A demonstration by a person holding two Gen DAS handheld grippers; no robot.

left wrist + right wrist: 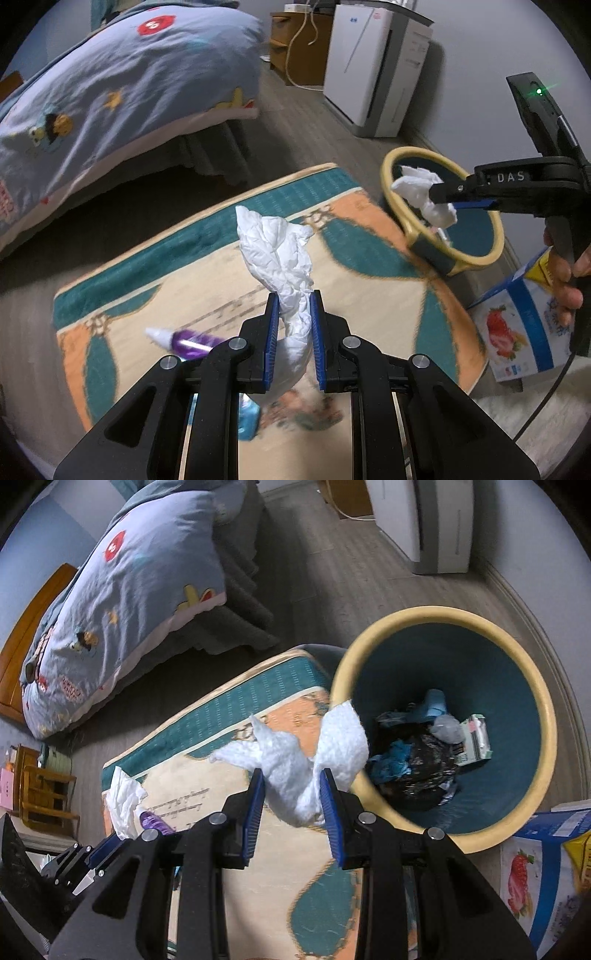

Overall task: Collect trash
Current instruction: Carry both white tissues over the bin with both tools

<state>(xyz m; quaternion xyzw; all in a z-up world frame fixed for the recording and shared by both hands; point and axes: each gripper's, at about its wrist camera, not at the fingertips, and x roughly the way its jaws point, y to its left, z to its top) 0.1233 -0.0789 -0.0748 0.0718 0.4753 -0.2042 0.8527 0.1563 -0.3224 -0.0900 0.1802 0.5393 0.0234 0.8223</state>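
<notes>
Over the patterned rug (229, 258), my left gripper (293, 317) is clamped on a crumpled white tissue (280, 251), which sticks up from between the blue pads (271, 332) and trails down below them. My right gripper (291, 794) pinches a second wad of tissue (306, 753), textured like paper towel, and holds it just at the near rim of the trash bin (546, 716); in the left wrist view that same wad (424, 195) hangs over the bin's (391, 199) yellow lip. Inside the teal bin lies trash already: a dark crumpled bag (424, 764), bits of blue wrapping and a small pale carton (476, 742). On the rug beneath my left gripper lies a purple tube-like item (184, 341) with a white end, too blurred for me to name for sure. A blue-and-white box with a strawberry picture (524, 328) stands on the floor beside the bin, close to my right hand (565, 280). A bed with a blue cartoon quilt (122, 96) borders the rug's far side, and a white appliance (373, 66) stands against the wall beyond.
</notes>
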